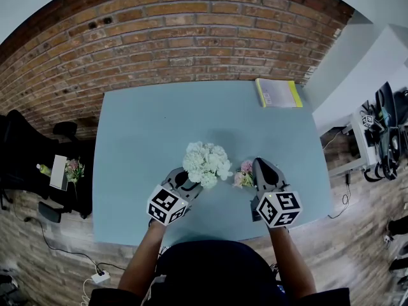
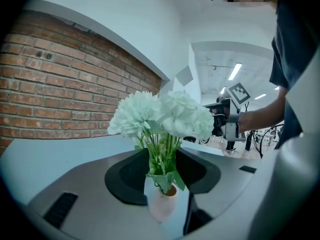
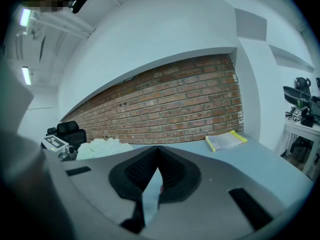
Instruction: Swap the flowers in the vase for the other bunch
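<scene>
upright little pink vase point(image 2: 162, 209) of white flowers point(image 2: 160, 116) sits between the partly open jaws of the left gripper point(image 2: 164, 154), ungripped; right gripper point(image 3: 158, 149) is clamped shut.

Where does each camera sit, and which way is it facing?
Head view: on the person's head, looking steeply down at the blue table; both forearms, left claw and right claw show.
Left gripper view: on the left claw, facing the vase of white flowers; right claw and forearm show beyond.
Right gripper view: on the right claw, facing the brick wall and yellow book; left claw shows far left.
Shared: both gripper views catch the white flowers and brick wall.
</scene>
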Tool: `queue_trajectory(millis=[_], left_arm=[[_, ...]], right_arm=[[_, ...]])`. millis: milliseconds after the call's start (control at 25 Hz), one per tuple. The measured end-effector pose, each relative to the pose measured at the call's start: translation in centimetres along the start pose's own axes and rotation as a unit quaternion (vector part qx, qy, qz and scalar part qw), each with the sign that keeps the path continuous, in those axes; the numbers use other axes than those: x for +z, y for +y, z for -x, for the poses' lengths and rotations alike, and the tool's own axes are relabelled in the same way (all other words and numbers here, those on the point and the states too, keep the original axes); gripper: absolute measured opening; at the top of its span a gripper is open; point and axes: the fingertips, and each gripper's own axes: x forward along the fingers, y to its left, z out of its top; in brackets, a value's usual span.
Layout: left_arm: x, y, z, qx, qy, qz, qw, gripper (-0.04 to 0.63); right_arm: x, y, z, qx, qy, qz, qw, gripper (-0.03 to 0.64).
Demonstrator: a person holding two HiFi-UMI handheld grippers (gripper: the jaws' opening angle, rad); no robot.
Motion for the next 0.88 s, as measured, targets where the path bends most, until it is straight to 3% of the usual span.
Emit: queue_trajectory(millis=[880], left_arm=[[0.11, 0.00, 0.21, 0.013, -0.005, -0.009, 0.9999, 0.094]], right_arm=[[-0.46, -0.02, -0.25, 0.000, 0.004, -0.005, 1.000, 0.012]])
